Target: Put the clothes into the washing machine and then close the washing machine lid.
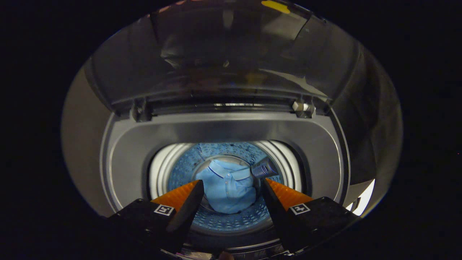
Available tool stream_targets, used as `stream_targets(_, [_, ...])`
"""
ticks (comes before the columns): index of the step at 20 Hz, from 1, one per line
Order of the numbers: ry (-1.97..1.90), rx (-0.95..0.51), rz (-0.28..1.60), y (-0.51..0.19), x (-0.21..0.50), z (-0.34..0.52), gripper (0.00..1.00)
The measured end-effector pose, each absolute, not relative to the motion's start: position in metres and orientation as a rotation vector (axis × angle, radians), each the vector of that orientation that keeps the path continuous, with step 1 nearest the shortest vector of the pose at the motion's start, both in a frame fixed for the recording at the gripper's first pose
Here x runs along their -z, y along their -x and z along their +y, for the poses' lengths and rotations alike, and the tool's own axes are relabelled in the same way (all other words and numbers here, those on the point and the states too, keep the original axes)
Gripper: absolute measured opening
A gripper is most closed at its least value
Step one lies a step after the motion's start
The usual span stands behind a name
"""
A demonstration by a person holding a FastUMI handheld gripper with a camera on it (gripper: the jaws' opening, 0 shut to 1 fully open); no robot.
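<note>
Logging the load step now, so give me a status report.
Gripper open, fingers above the drum. Blue polo shirt lies in the drum, free. Lid up, not yet closed. Nothing blocking.

The polo shirt (227,189) is light blue, with a thin dark stripe along its collar. The drum (231,218) around it is blue with a pattern of small holes. The washing machine (223,126) top is grey, and its raised lid (223,54) is dark and glossy.
</note>
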State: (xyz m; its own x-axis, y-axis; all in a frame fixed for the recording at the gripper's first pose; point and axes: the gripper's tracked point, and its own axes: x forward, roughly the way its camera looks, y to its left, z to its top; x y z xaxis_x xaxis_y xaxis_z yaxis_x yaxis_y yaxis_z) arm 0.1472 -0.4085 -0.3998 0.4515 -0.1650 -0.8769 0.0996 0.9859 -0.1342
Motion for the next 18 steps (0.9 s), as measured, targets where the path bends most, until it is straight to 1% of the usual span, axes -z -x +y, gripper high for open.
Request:
stream_targets(8, [0.068,0.173,0.966,-0.153,0.32,-0.415,1.0])
stream_targets(15, [0.086,0.145,0.868,-0.181,0.253,-0.401,0.99])
stream_targets(18, [0.104,0.142,0.818,-0.201,0.213,-0.398,0.99])
